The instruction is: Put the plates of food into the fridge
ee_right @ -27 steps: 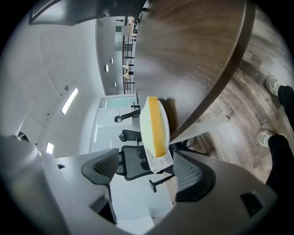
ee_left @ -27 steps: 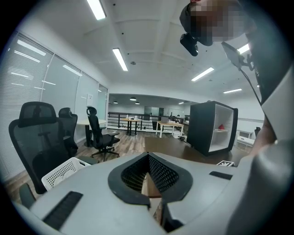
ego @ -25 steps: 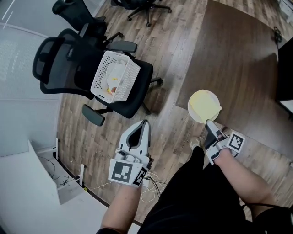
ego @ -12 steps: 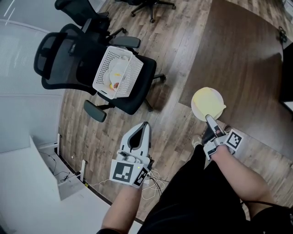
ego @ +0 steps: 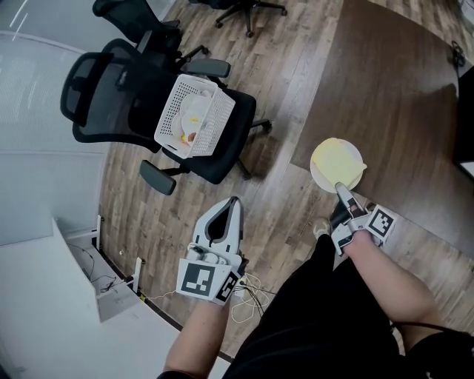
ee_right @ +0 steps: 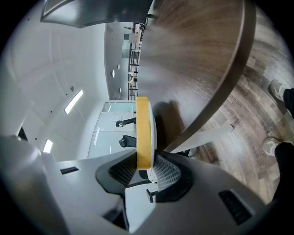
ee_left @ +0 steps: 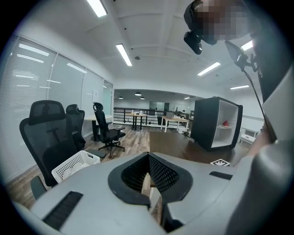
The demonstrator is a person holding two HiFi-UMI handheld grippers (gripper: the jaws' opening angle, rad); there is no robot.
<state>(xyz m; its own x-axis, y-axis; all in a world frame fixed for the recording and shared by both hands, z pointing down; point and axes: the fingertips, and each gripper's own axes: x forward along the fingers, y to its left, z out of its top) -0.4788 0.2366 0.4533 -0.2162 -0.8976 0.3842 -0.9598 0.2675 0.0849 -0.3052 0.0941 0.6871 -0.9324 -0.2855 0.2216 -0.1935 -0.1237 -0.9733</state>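
Observation:
A round plate of yellow food (ego: pixel 337 163) sits on the near corner of the dark wooden table (ego: pixel 385 96). My right gripper (ego: pixel 342 191) is at its near rim. Its jaws have just been closing, and the rim (ee_right: pixel 143 128) now stands pinched edge-on between the pads. My left gripper (ego: pixel 234 201) hangs over the floor in front of me, jaws together and holding nothing. A white basket (ego: pixel 194 118) with more plated food rests on a black office chair (ego: pixel 111 89). The left gripper view shows a dark cabinet (ee_left: pixel 216 121) with white shelves standing on the table.
A second office chair (ego: pixel 244 11) stands at the far side of the wood floor. Cables (ego: pixel 248 292) lie on the floor near my feet. A white wall or panel (ego: pixel 44 244) runs along the left.
The head view has drifted a little. My right gripper stays at the plate's near rim, and the left gripper has not moved.

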